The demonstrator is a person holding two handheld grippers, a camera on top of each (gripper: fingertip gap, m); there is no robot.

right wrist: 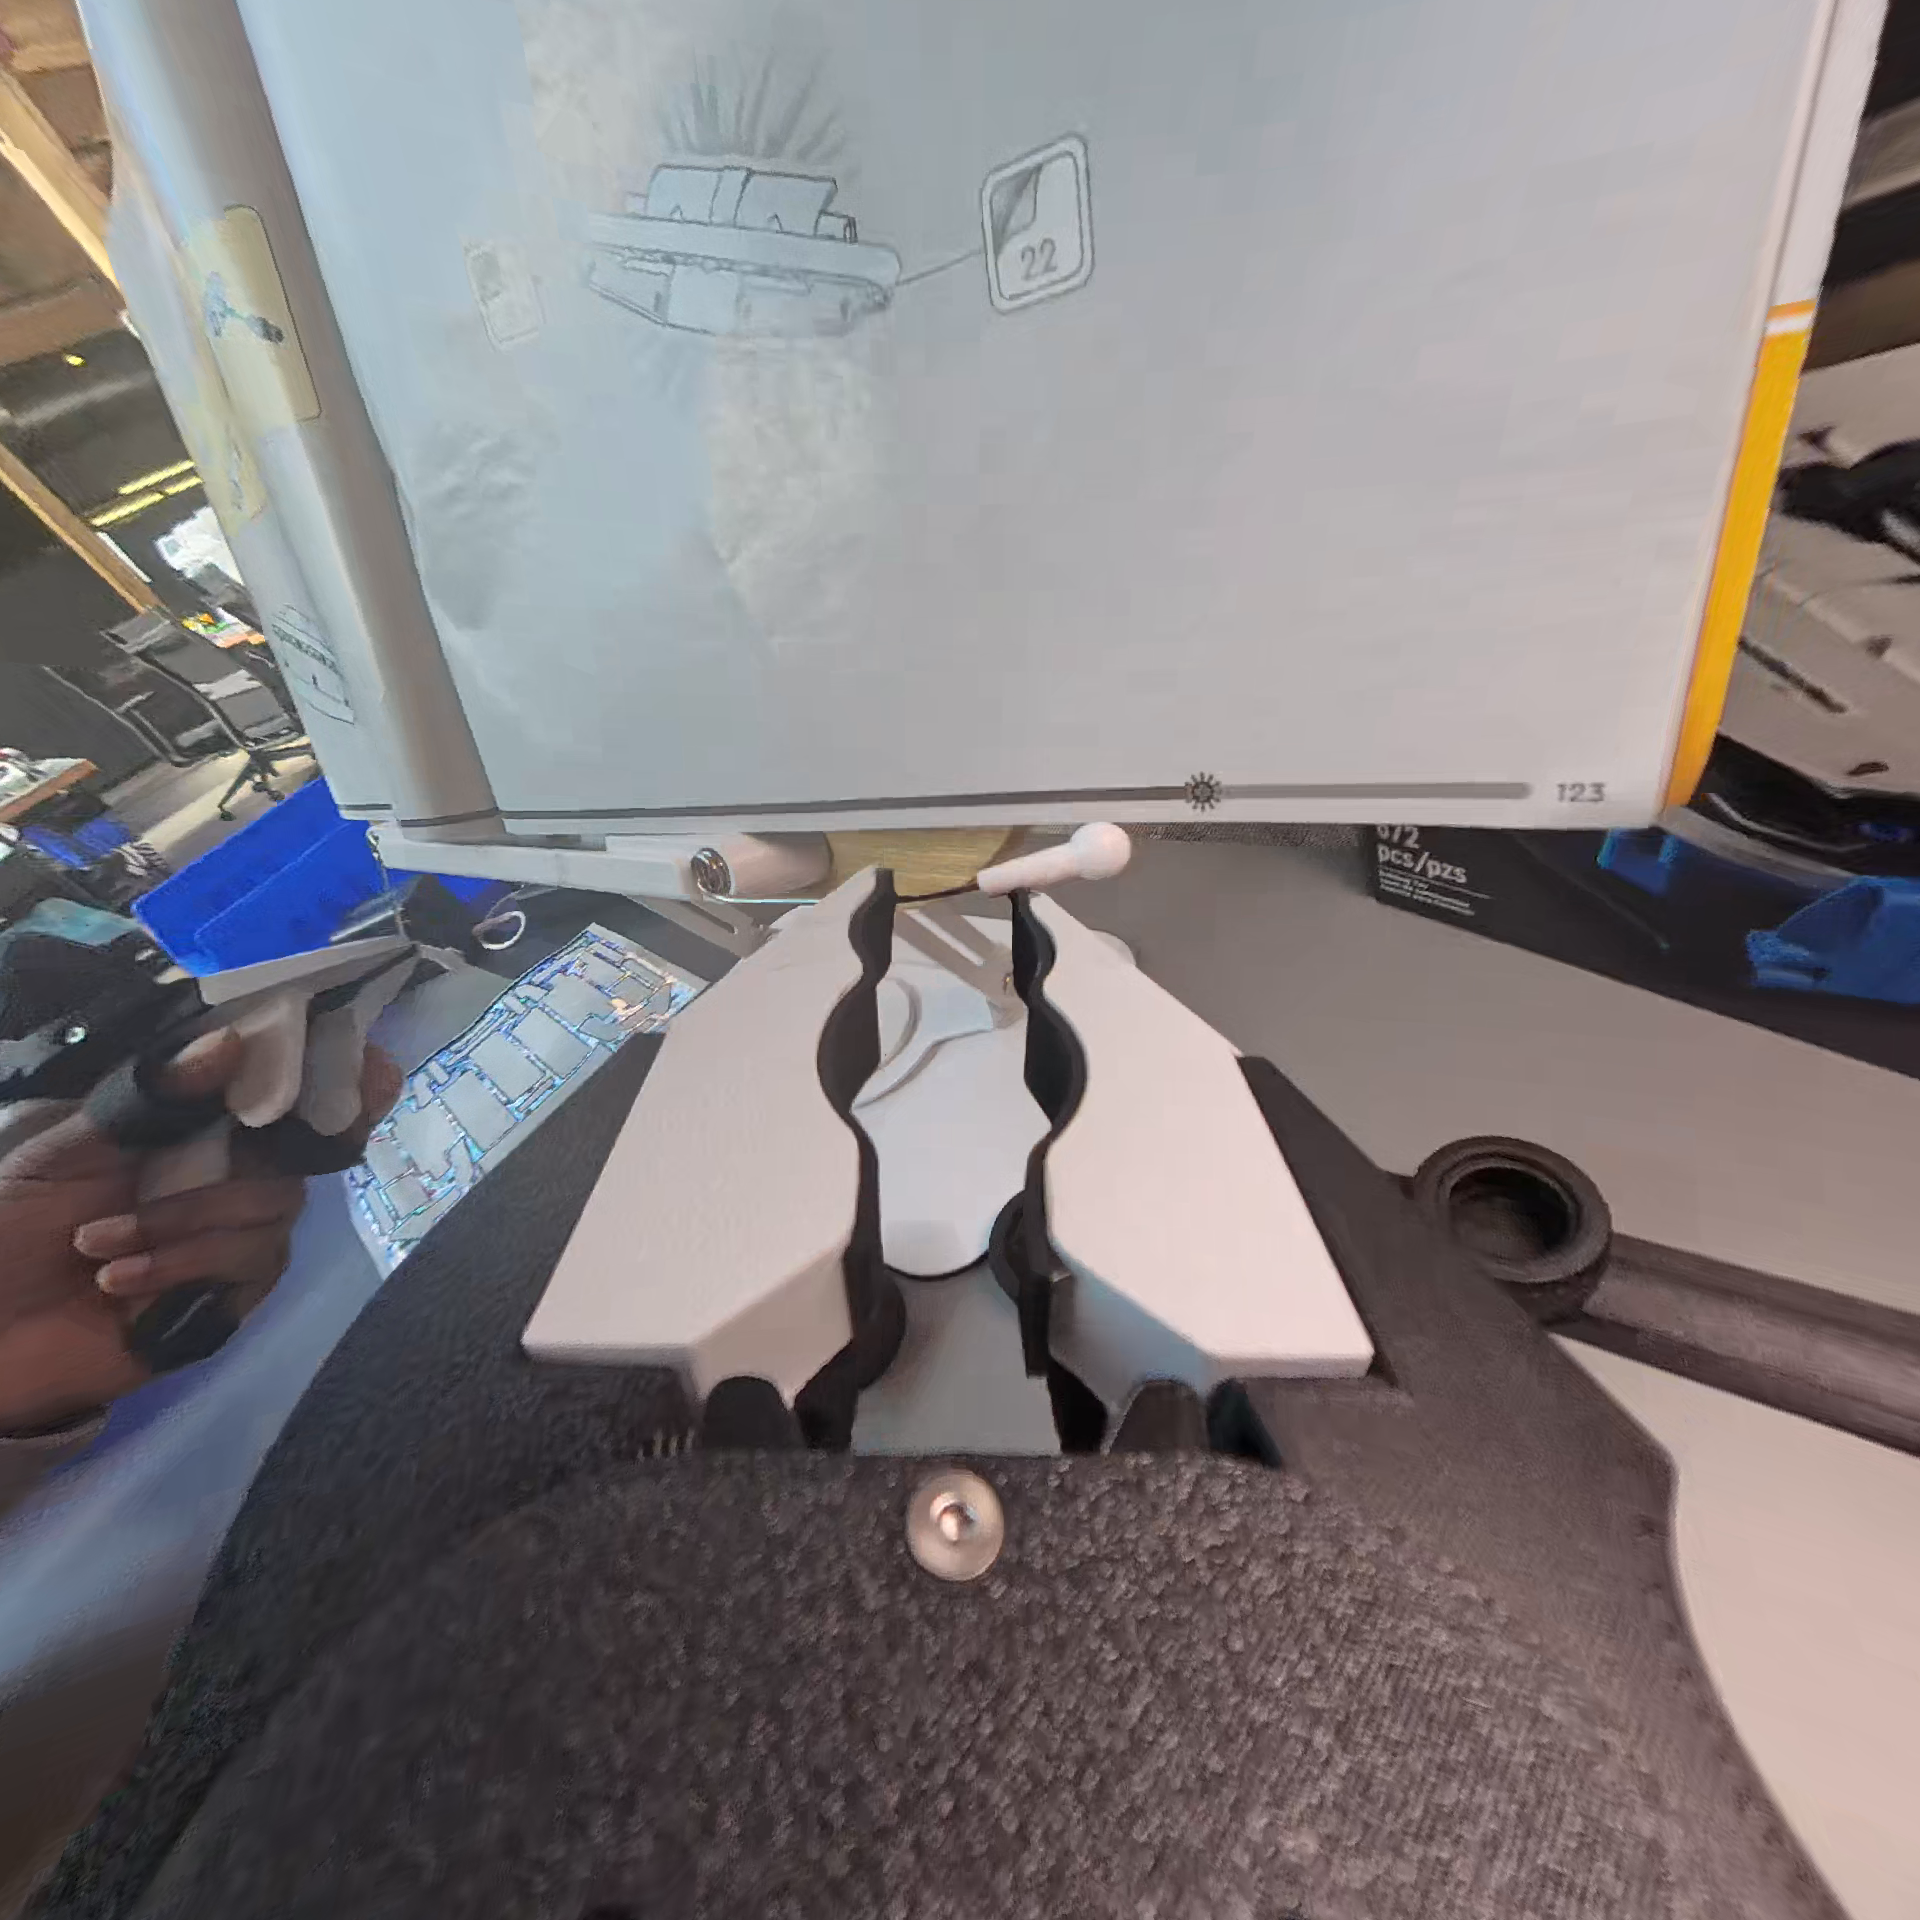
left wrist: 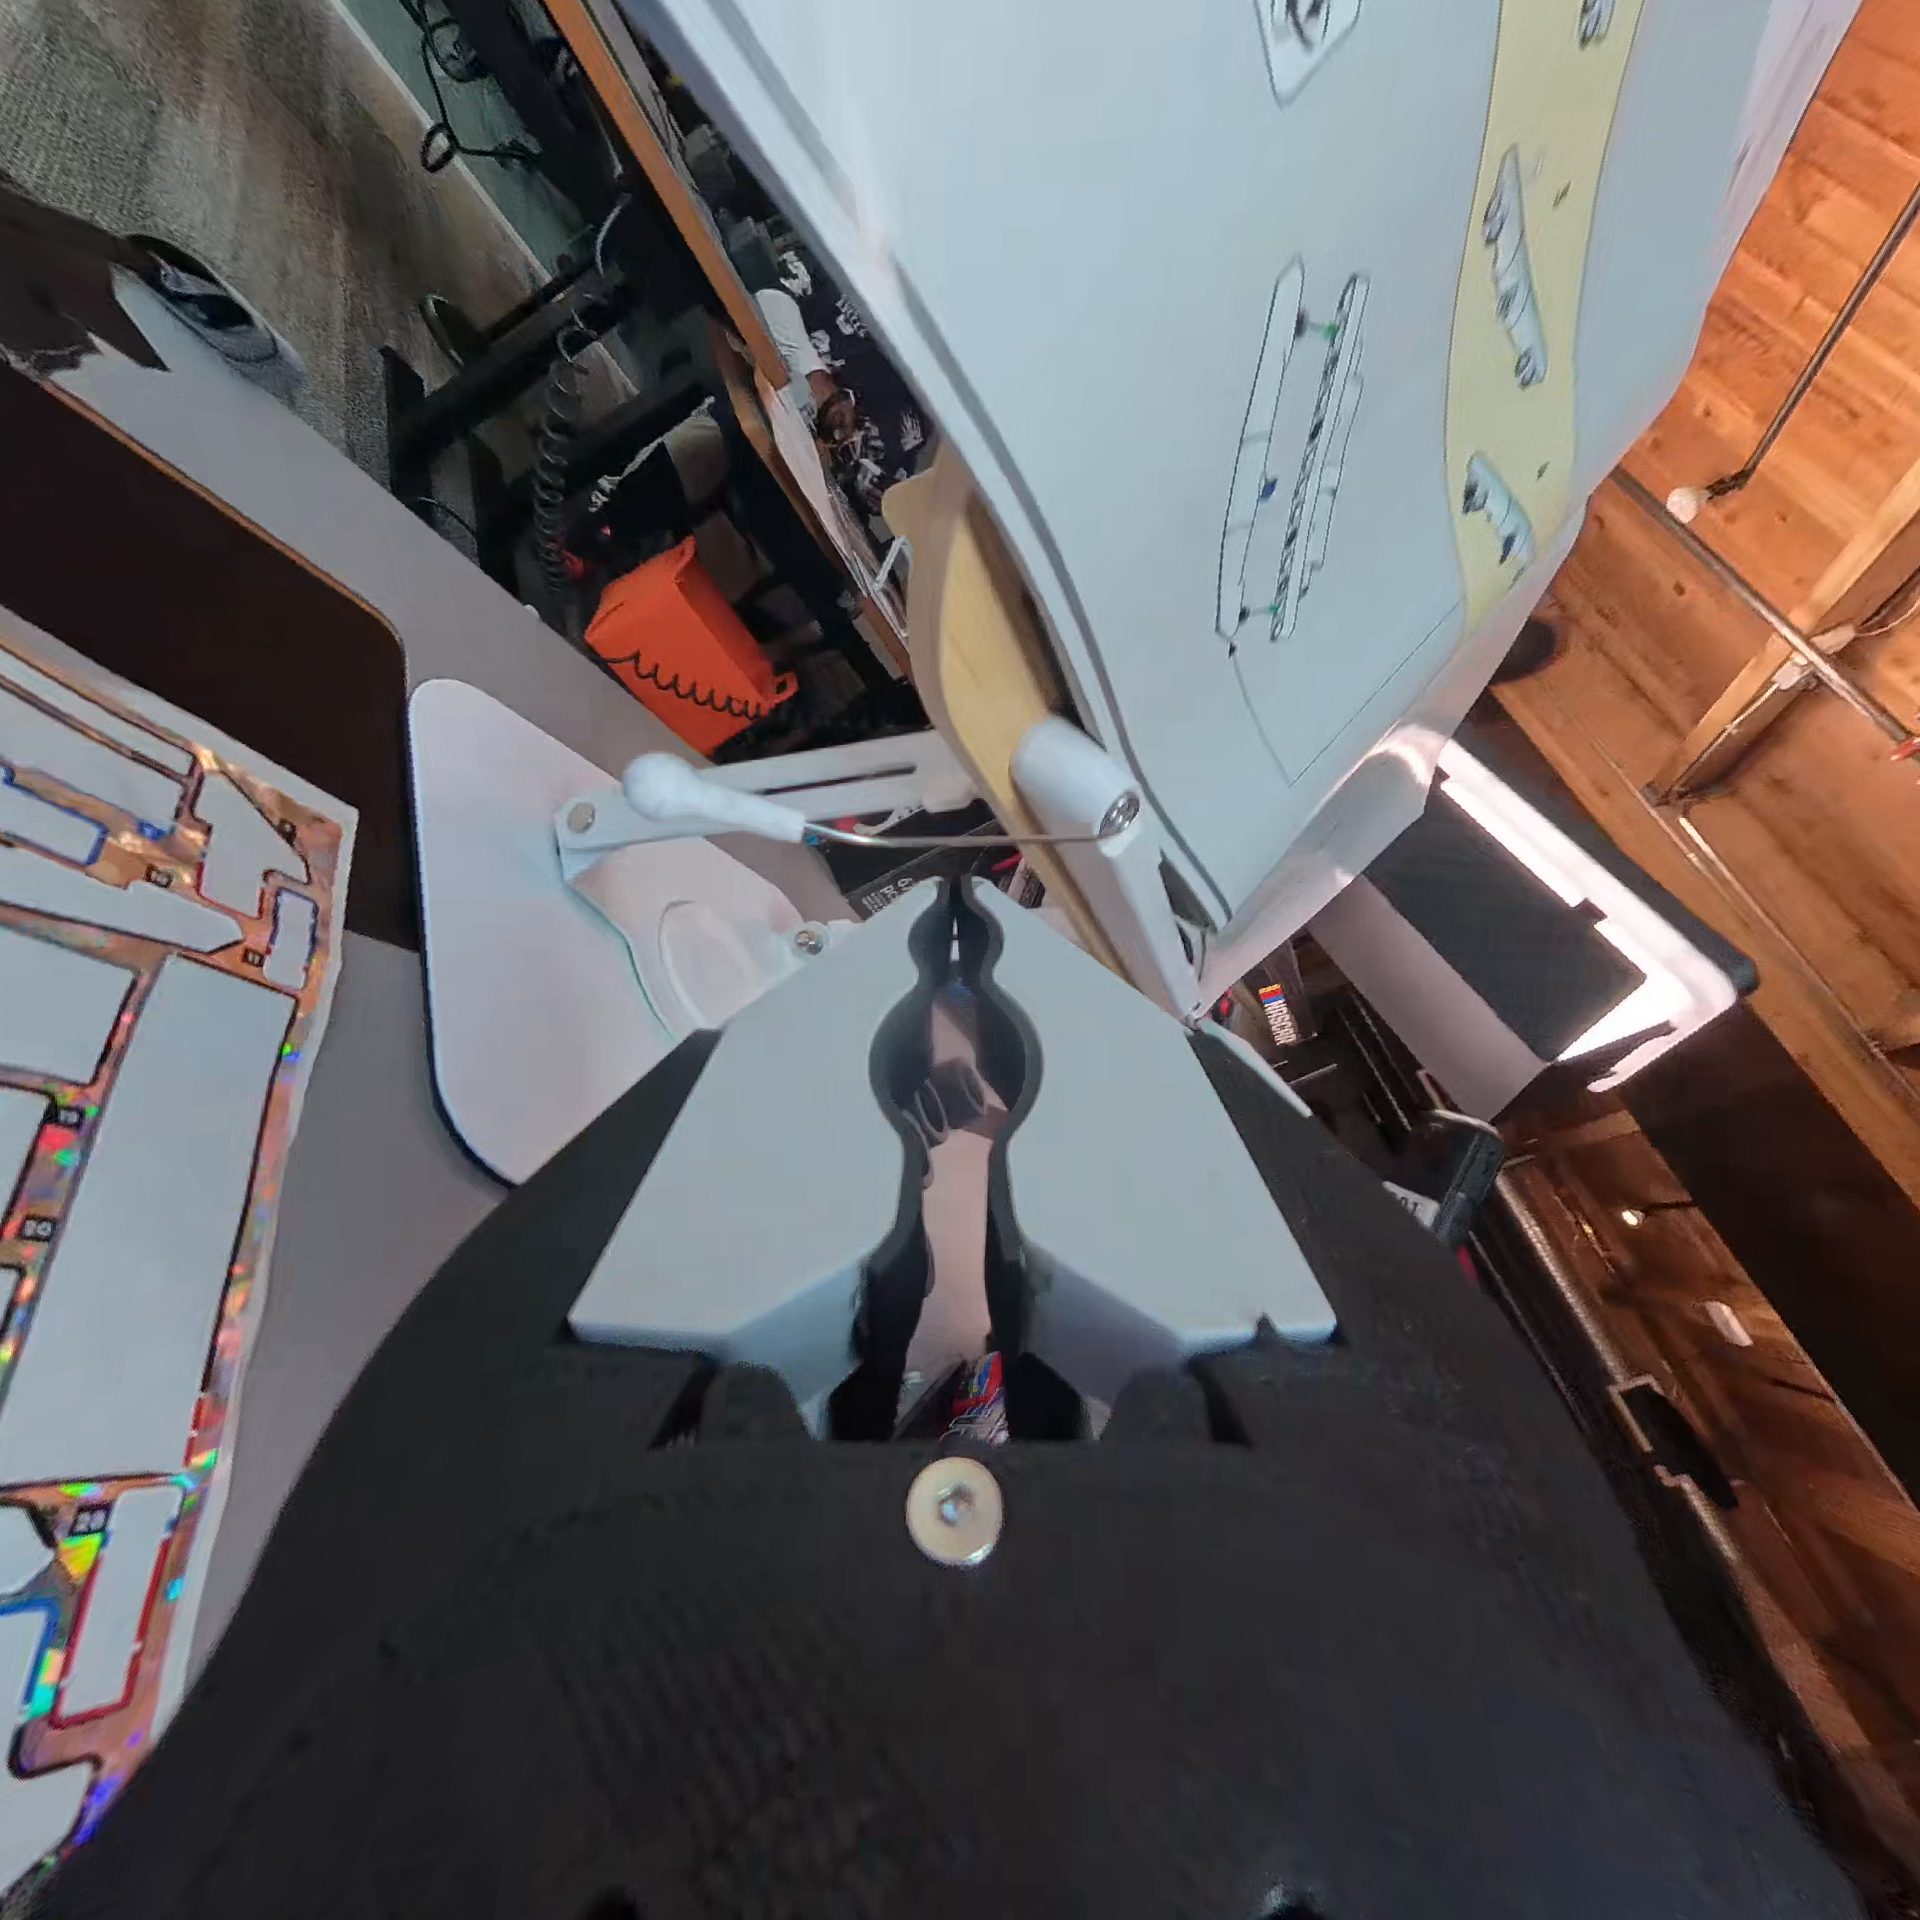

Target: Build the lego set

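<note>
Your left gripper [left wrist: 958, 894] is pinched together, empty, your right gripper [right wrist: 948, 894] narrowly parted, empty, both just below the booklet's [right wrist: 1039, 520] bottom edge on its stand [right wrist: 582, 850], sticker sheet [left wrist: 135, 1143] lying left.

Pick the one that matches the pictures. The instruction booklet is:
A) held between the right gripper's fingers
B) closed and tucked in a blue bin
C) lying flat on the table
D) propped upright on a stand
D: the booklet stands open on a white stand, its lower edge on the stand's ledge, while the right gripper is open and empty in front of it.
</note>
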